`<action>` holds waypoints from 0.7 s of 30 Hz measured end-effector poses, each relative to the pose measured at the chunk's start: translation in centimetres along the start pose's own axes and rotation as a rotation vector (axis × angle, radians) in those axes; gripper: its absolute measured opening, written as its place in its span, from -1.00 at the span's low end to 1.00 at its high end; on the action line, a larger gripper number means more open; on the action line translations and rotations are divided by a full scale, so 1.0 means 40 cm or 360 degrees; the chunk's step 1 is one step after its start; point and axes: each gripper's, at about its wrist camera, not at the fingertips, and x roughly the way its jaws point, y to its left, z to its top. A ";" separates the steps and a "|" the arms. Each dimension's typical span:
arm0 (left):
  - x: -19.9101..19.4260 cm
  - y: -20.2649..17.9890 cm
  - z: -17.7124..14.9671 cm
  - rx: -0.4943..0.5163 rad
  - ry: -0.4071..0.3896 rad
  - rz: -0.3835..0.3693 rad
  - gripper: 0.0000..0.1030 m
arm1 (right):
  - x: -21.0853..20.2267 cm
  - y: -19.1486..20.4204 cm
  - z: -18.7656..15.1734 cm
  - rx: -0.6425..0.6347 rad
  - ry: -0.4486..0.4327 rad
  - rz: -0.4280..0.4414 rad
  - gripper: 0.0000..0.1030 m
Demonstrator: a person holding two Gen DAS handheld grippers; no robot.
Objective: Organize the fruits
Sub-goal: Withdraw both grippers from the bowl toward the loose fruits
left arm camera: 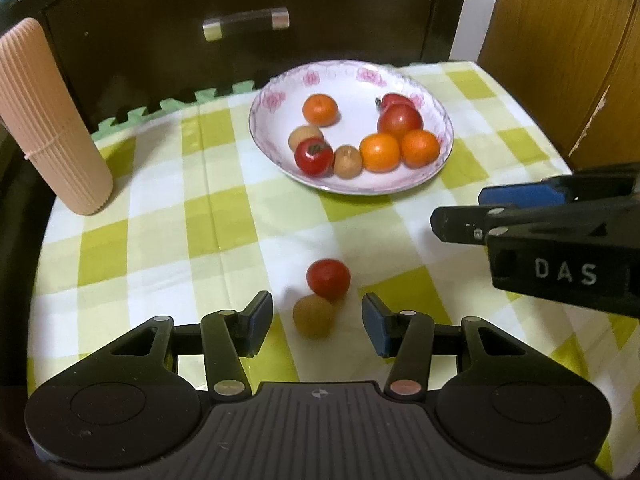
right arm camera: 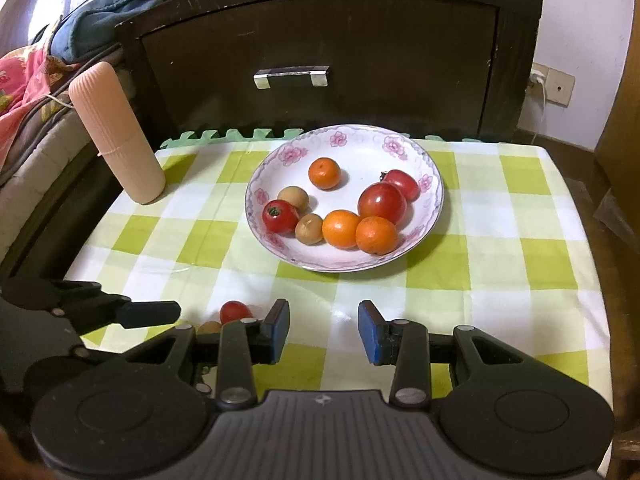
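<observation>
A small table covered by a green, yellow and white checked cloth (right arm camera: 500, 240) stands against a dark wooden cabinet (right arm camera: 320, 32) with a metal drawer handle (right arm camera: 291, 76). A green foam mat edge (right arm camera: 240, 135) shows at the far side. Right: white wall (right arm camera: 580, 20), a socket (right arm camera: 554, 86), light wooden furniture (left arm camera: 560, 40). Left: bedding (right arm camera: 36, 80).

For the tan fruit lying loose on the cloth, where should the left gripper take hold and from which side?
Grip the tan fruit across its round middle, left and right sides, coming down from the near side. The open left gripper already straddles it. The red tomato touches its far side, so closing front to back would probably catch it.
</observation>
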 end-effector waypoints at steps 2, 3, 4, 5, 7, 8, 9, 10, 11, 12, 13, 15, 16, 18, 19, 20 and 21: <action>0.007 -0.002 -0.003 0.0011 0.0008 0.0000 0.11 | 0.002 0.000 0.001 -0.0001 0.0003 0.0006 -0.29; 0.012 -0.003 -0.005 0.0016 0.0015 0.0002 0.10 | 0.005 0.000 0.002 0.0001 0.0006 0.0008 -0.29; 0.018 -0.005 -0.006 0.0019 0.0024 0.0004 0.08 | 0.007 -0.001 0.004 0.0006 0.0012 0.0008 -0.29; 0.023 -0.006 -0.007 0.0021 0.0031 0.0007 0.06 | 0.009 -0.002 0.005 0.0012 0.0017 0.0010 -0.29; 0.031 -0.006 -0.009 0.0026 0.0045 0.0009 0.03 | 0.014 -0.005 0.005 0.0029 0.0030 0.0022 -0.29; 0.034 -0.007 -0.011 0.0029 0.0051 0.0010 0.03 | 0.017 -0.005 0.004 0.0032 0.0037 0.0027 -0.29; 0.038 -0.007 -0.013 0.0032 0.0056 0.0012 0.03 | 0.020 -0.004 0.003 0.0032 0.0043 0.0028 -0.29; 0.040 -0.007 -0.014 0.0033 0.0060 0.0012 0.01 | 0.022 -0.003 0.002 0.0029 0.0048 0.0025 -0.29; 0.043 -0.007 -0.014 0.0032 0.0064 0.0013 -0.02 | 0.025 -0.002 0.002 0.0026 0.0055 0.0024 -0.29; 0.046 -0.007 -0.013 0.0028 0.0067 0.0013 -0.03 | 0.026 -0.001 0.002 0.0027 0.0057 0.0025 -0.29; 0.047 -0.007 -0.012 0.0027 0.0068 0.0012 -0.04 | 0.027 -0.001 0.002 0.0027 0.0057 0.0027 -0.29; 0.051 -0.009 -0.011 0.0030 0.0069 0.0012 -0.04 | 0.028 0.001 0.003 0.0025 0.0057 0.0032 -0.29; 0.052 -0.010 -0.011 0.0033 0.0069 0.0013 -0.04 | 0.029 0.001 0.003 0.0024 0.0057 0.0033 -0.29; 0.054 -0.010 -0.012 0.0038 0.0072 0.0012 -0.04 | 0.031 0.003 0.003 0.0023 0.0060 0.0036 -0.29; 0.056 -0.011 -0.012 0.0040 0.0073 0.0011 -0.04 | 0.033 0.004 0.002 0.0021 0.0063 0.0036 -0.29; 0.057 -0.012 -0.012 0.0043 0.0074 0.0011 -0.04 | 0.035 0.005 0.001 0.0020 0.0066 0.0035 -0.29; 0.057 -0.013 -0.013 0.0046 0.0075 0.0011 -0.04 | 0.036 0.005 0.000 0.0019 0.0071 0.0035 -0.29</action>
